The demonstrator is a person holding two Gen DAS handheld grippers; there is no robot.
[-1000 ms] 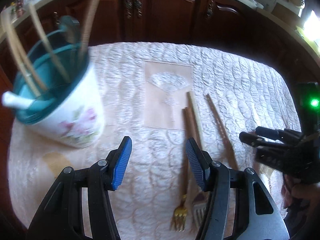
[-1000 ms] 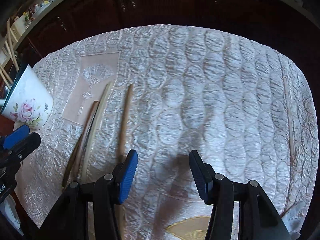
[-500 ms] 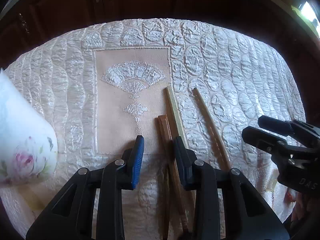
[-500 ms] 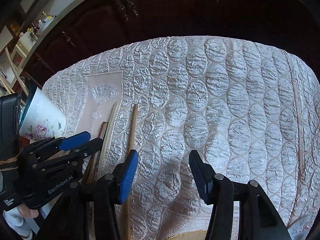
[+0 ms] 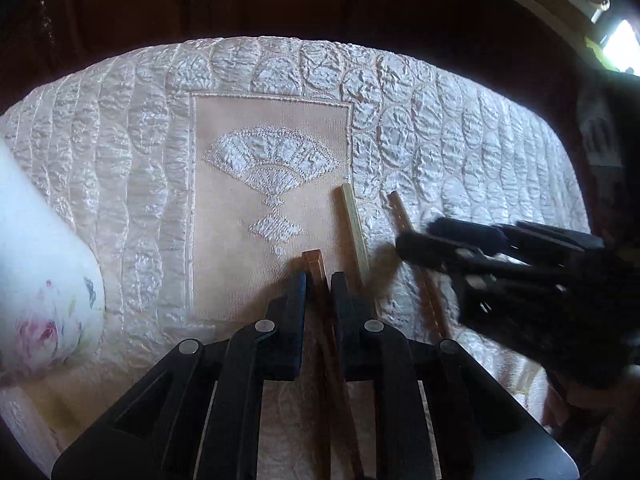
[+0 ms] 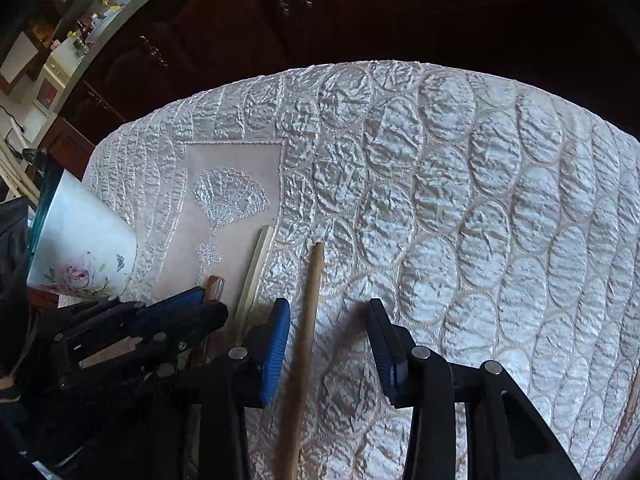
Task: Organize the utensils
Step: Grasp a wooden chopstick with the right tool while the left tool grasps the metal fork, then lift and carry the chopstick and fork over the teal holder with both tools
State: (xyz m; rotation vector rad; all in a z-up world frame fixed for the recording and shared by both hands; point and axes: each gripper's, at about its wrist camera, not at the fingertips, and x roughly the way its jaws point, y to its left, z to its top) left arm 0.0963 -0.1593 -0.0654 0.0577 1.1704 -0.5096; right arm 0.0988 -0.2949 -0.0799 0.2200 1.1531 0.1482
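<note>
My left gripper (image 5: pixel 318 280) is shut on the reddish-brown utensil handle (image 5: pixel 314 262), which lies on the quilted cloth; it also shows in the right wrist view (image 6: pixel 214 283) between the left gripper's blue pads (image 6: pixel 176 308). A pale handle (image 5: pixel 352 224) (image 6: pixel 256 268) lies just right of it. A light wooden handle (image 6: pixel 310 304) (image 5: pixel 404 220) lies further right. My right gripper (image 6: pixel 328 324) is open, low over the cloth, with the wooden handle passing just inside its left finger. The floral holder cup (image 6: pixel 80 252) (image 5: pixel 36 280) stands at the left, with utensils in it.
The table is covered by a white quilted cloth (image 6: pixel 460 200) with a beige fan-embroidered panel (image 5: pixel 268 168). Dark wooden cabinets (image 6: pixel 320 12) stand behind the table. The cloth drops off at the far and right edges.
My left gripper moved right from the cup, came down and shut on the reddish-brown handle. My right gripper moved left and lower, over the wooden handle.
</note>
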